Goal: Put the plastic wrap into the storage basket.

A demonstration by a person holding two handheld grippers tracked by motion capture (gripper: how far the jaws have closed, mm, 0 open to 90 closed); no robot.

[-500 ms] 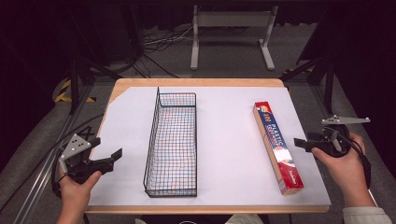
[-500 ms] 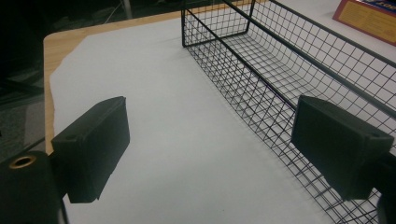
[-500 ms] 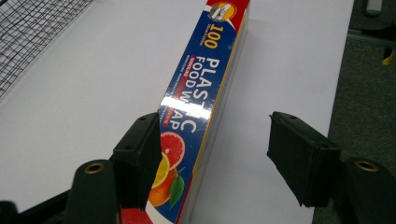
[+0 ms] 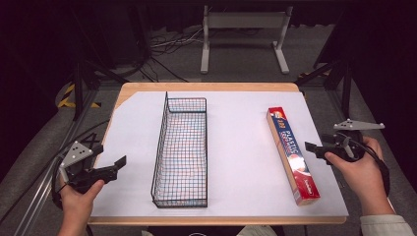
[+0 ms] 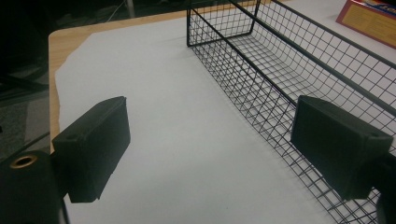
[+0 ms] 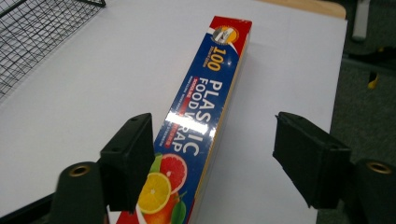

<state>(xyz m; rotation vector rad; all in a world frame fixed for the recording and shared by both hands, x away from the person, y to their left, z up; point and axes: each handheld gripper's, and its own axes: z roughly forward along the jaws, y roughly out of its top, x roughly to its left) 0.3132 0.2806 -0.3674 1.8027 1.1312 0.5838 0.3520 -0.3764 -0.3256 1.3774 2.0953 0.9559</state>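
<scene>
The right gripper [image 4: 311, 146] has its two fingers [image 6: 128, 161] spread apart, released, with nothing pressed between them; in the right gripper view they hang above the near end of one box [image 6: 205, 116] of plastic food wrap, one finger over its printed top and the other off to its side over the white sheet, not touching it as far as can be seen. In the high view this gripper sits just beside the box's right edge, held in the person's right hand [image 4: 359, 169] at the table's right border. The left gripper [image 4: 119, 162] also has its two fingers [image 5: 93, 149] wide apart and holds nothing; they point across bare sheet toward one black wire basket [image 5: 289, 60], one finger standing in front of the basket's near long wall, though whether it touches the mesh cannot be told. The left hand [image 4: 78, 196] holds it at the near left corner of the table. The box [image 4: 291, 153] lies flat on the right part of the table, its long side running away from the person, well apart from the basket [image 4: 182, 152], which stands upright in the middle and lies roughly parallel to it. One white sheet [image 4: 236, 162] covers the one wooden table [image 4: 206, 86], whose edge shows at the far side. So: two grippers, four fingers, one box, one basket.
</scene>
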